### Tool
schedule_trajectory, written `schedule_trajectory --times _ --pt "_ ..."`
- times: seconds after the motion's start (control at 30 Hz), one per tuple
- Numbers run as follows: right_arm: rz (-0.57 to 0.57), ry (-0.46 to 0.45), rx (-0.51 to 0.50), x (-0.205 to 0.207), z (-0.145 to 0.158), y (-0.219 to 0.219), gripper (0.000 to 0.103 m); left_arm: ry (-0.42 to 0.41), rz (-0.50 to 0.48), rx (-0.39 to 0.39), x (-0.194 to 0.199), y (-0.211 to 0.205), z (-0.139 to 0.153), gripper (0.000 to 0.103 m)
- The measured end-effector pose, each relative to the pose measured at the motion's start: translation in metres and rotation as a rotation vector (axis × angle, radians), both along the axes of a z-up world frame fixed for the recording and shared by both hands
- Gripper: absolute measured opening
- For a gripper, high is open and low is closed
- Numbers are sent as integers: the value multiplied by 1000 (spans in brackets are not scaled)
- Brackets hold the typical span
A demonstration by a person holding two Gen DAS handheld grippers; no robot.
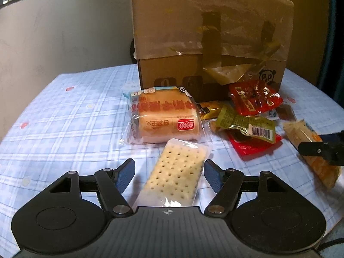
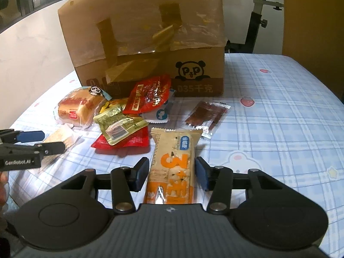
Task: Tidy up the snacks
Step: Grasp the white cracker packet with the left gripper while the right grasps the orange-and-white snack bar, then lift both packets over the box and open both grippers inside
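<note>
My left gripper (image 1: pixel 169 162) is open and low over the table. A clear pack of pale dotted crackers (image 1: pixel 176 176) lies between its blue pads (image 1: pixel 126 175), with a gap on each side. My right gripper (image 2: pixel 172 160) straddles a beige-and-orange snack bar (image 2: pixel 174 161) that lies flat. Its pads (image 2: pixel 142 173) stand very close to the bar's sides, a sliver of gap still showing, so it is open. A wrapped bread loaf (image 1: pixel 165 118) sits just beyond the crackers. Red (image 2: pixel 150 94) and green-gold (image 2: pixel 120 124) packets are heaped between the two grippers.
A tall taped cardboard box (image 2: pixel 146 43) with a panda logo stands behind the snacks. A dark brown sachet (image 2: pixel 206 116) lies alone to the right of the heap. The blue plaid tablecloth (image 2: pixel 279 107) stretches right. An exercise bike (image 2: pixel 258 10) stands behind the table.
</note>
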State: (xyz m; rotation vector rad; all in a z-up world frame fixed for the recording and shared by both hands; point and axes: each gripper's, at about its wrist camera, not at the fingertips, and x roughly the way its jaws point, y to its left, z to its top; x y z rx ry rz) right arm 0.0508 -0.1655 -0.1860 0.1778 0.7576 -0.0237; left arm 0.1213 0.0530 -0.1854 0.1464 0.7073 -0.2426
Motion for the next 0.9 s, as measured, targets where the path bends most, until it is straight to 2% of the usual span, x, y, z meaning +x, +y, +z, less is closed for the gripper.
schedule_trajectory --times 0.2,0.37,0.43,0.5,0.9 --pt "11 -6 14 0 0 0 43 9 -27 25 -6 -4 -7 69" --pt "40 -9 14 1 0 4 42 7 -17 6 -7 -1 -8 66" --pt "40 -9 13 2 -1 5 42 -9 -18 12 -10 0 -7 58" --pt "38 -9 16 2 -1 4 42 -21 -24 22 -13 -1 -6 55" --pt "36 -8 25 0 0 2 43 -26 -10 21 -18 3 -5 55"
